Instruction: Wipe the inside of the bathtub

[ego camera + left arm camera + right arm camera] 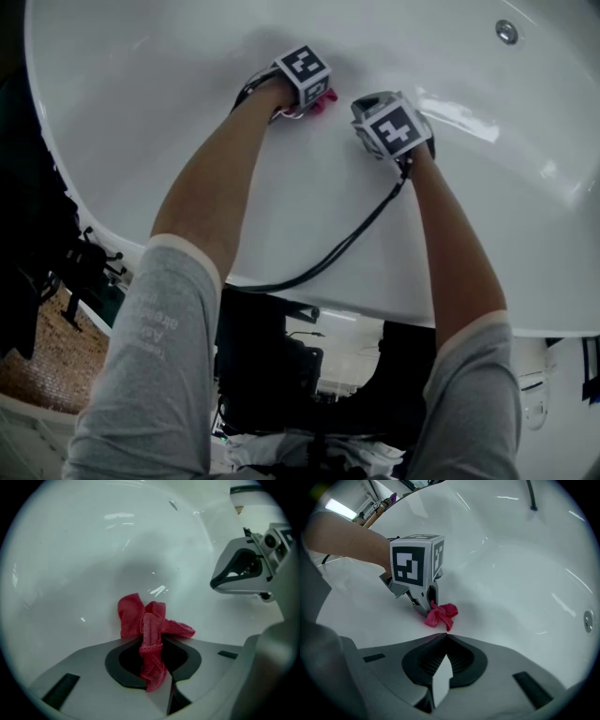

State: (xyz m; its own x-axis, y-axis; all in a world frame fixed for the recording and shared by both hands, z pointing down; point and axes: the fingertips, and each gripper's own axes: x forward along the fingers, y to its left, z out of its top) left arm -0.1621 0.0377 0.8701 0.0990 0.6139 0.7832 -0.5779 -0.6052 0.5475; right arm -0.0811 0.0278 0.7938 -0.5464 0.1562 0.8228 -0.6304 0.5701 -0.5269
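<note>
Two grey sleeves (155,366) fill the foreground, bare forearms reaching down into the white bathtub (131,103). The left gripper (153,641) has its jaws clenched on a crumpled red cloth (151,623), whose bunched end is pressed against the tub's inner wall. Just beside it, the right gripper (446,637) hovers over the same curved surface with its jaws brought together on nothing. A black cable (349,238) trails back over the rim. A round metal fitting (506,32) sits on the far wall.
</note>
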